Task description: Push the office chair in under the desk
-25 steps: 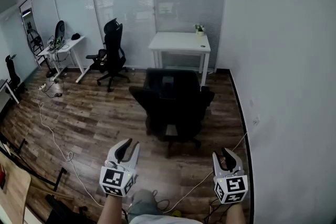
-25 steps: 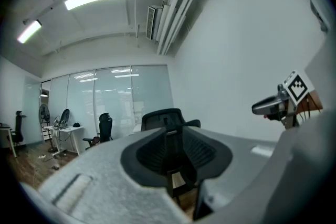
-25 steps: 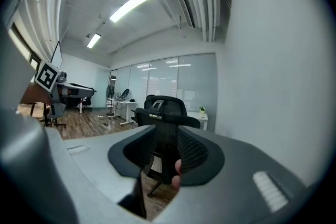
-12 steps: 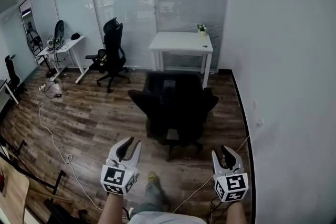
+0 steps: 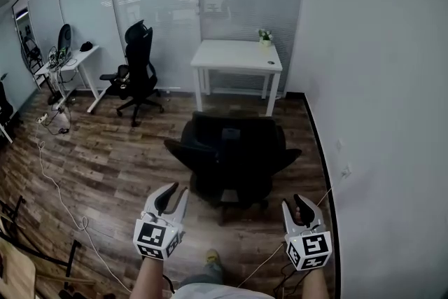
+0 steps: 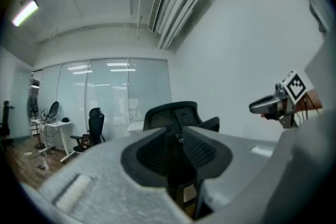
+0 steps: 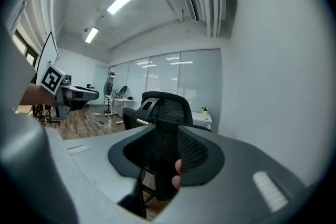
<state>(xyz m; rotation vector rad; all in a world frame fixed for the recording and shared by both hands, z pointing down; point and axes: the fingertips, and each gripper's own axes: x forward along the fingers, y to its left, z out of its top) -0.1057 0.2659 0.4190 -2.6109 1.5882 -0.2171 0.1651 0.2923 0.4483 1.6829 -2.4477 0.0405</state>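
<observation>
A black office chair (image 5: 234,154) stands on the wood floor with its back toward me, a short way out from the white desk (image 5: 238,56) at the glass wall. My left gripper (image 5: 177,190) hovers just short of the chair's left rear, open and empty. To the chair's right rear my right gripper (image 5: 294,203) is open too, with nothing in it. The left gripper view frames the chair's headrest (image 6: 170,111) over the parted pads, and the right gripper (image 6: 273,105) shows at its side. In the right gripper view the mesh back (image 7: 167,107) fills the gap.
A small potted plant (image 5: 264,35) sits on the desk. A second black chair (image 5: 138,66) and another white desk (image 5: 66,63) stand at the left. Cables (image 5: 56,182) trail over the floor. A white wall (image 5: 381,115) runs close along the right.
I have stepped forward, so the chair and desk sit nearer and lower in the head view. Both grippers keep their pose and opening.
</observation>
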